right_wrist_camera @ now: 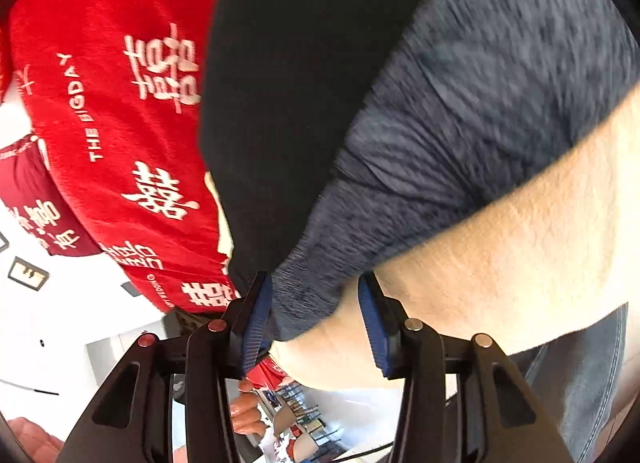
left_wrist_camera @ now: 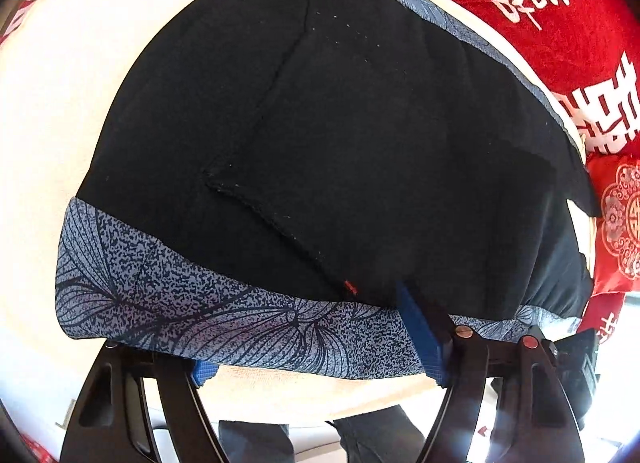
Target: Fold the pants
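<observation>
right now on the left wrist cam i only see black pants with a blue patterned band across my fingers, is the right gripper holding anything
Observer: No. The right gripper has its jaws apart and nothing is pinched.
Operator: is any cloth in the gap at least
Observer: Yes. A blue-grey corner of the pants reaches in between the fingers, close to the pad on the left of that view. The picture is blurred there.
Operator: anything else near it
Observer: A bare hand shows low in that view, below the gripper's fingers.
</observation>
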Demonstrator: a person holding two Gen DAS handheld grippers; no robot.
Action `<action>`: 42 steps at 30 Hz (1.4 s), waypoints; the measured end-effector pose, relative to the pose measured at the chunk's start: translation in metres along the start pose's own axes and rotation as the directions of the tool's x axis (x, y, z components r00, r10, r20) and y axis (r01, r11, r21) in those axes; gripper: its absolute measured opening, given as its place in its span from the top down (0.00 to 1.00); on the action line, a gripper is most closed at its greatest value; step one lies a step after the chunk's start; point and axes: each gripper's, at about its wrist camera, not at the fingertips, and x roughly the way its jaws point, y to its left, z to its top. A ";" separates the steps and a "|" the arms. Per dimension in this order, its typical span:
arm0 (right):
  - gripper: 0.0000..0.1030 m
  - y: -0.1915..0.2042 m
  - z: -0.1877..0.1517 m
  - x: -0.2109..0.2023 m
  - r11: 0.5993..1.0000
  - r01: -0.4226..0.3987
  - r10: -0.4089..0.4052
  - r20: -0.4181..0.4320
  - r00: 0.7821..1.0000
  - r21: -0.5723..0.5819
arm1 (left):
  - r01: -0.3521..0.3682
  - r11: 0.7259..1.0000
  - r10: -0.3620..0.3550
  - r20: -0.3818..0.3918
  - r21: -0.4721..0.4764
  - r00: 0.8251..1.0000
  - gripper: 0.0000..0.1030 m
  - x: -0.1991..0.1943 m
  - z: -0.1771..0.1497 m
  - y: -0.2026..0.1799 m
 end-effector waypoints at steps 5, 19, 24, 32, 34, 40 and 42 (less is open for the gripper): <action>0.93 0.028 0.008 -0.009 0.996 0.058 -0.055 0.045 0.997 -0.061 | 0.048 0.997 -0.047 0.019 -0.057 0.999 0.60 -0.019 -0.013 0.039; 0.93 0.106 0.023 -0.030 0.962 0.117 -0.122 -0.007 0.992 -0.247 | 0.100 0.994 -0.094 0.122 -0.039 0.988 0.73 -0.076 0.005 0.031; 0.93 0.156 0.053 -0.027 0.928 0.126 -0.143 -0.024 0.989 -0.350 | 0.082 0.996 -0.084 0.206 0.019 0.975 0.73 -0.104 0.037 -0.002; 0.92 0.229 0.154 0.028 0.841 0.165 -0.234 -0.072 0.969 -0.515 | -0.008 0.996 -0.025 0.352 0.091 0.936 0.73 -0.102 0.143 -0.046; 0.90 0.237 0.183 0.053 0.823 0.184 -0.273 -0.089 0.958 -0.538 | -0.051 0.996 0.020 0.369 0.077 0.929 0.70 -0.086 0.171 -0.049; 0.89 0.223 0.249 0.129 0.766 0.301 -0.437 -0.117 0.892 -0.568 | -0.193 0.981 0.193 0.352 -0.035 0.916 0.47 -0.040 0.223 -0.036; 0.89 0.216 0.258 0.143 0.757 0.340 -0.480 -0.122 0.869 -0.558 | -0.206 0.977 0.213 0.351 -0.057 0.912 0.47 -0.043 0.223 -0.034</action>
